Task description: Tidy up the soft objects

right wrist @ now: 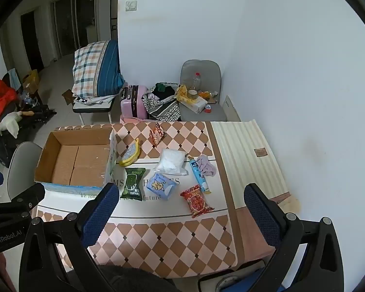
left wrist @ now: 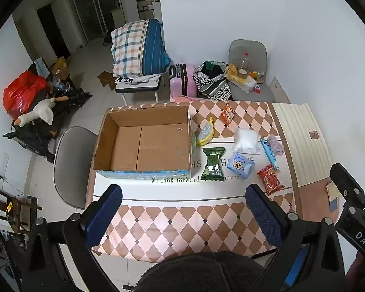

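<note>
We hold our left gripper (left wrist: 187, 206) up over the near edge of the surface (left wrist: 172, 228), which wears a pink and brown checked cloth. Its blue fingers (left wrist: 265, 214) are wide apart and hold nothing. Our right gripper (right wrist: 182, 209) hangs the same way, blue fingers (right wrist: 262, 214) wide apart with nothing between them.

On the left side of the surface sits a big open brown cardboard box (left wrist: 143, 143). We see only its bare bottom.

The soft things lie in a bunch to the right of the box. A yellow and clear squishy pouch (left wrist: 205, 132) lies just beside the box wall. In front of it lies a dark green snack bag (left wrist: 213, 164). Next to that is a light blue packet with a little yellow picture (left wrist: 241, 165). Behind the blue packet lies a clear bag of white fluffy stuff (left wrist: 246, 141). A long blue tube-shaped packet (left wrist: 269, 152) lies to the right of it, touching a crumpled pale purple cloth (left wrist: 276, 144). A red snack bag (left wrist: 270, 180) lies nearest to our right gripper. An orange and white snack bag (left wrist: 227, 113) sits far back, apart from the others.

A cream striped mat (right wrist: 245, 155) covers the right side of the surface.
</note>
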Action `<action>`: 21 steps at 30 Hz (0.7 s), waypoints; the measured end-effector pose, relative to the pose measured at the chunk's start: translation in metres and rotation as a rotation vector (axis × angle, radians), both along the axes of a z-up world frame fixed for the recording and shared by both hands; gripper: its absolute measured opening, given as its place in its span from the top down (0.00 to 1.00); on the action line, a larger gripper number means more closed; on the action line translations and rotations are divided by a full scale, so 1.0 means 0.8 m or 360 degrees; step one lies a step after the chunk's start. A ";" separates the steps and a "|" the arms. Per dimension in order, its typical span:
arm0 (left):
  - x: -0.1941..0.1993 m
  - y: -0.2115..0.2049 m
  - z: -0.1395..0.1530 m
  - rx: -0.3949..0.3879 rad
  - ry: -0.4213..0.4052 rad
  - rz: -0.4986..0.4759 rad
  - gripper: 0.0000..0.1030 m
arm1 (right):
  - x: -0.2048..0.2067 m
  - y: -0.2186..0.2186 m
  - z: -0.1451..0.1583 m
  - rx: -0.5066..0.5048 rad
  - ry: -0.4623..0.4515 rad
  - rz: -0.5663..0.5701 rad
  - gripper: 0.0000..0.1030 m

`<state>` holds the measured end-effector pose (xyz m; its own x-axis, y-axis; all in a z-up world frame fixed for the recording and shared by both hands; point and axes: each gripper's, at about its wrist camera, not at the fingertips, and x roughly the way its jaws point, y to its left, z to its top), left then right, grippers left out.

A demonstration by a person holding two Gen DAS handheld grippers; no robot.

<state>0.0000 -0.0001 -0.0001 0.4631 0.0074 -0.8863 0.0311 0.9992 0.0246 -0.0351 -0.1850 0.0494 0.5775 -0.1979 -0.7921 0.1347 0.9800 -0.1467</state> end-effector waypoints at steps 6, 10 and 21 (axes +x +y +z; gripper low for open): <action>-0.001 0.001 0.000 -0.0012 -0.0022 -0.0001 0.00 | 0.000 0.000 0.001 0.0006 -0.0015 0.0003 0.00; 0.000 0.001 -0.001 -0.0013 -0.0026 0.0001 0.00 | -0.002 0.003 0.002 0.0007 -0.0018 0.0004 0.00; 0.006 -0.001 0.001 -0.0018 -0.0039 0.0002 0.00 | 0.000 0.005 0.011 0.0003 -0.0035 0.0015 0.00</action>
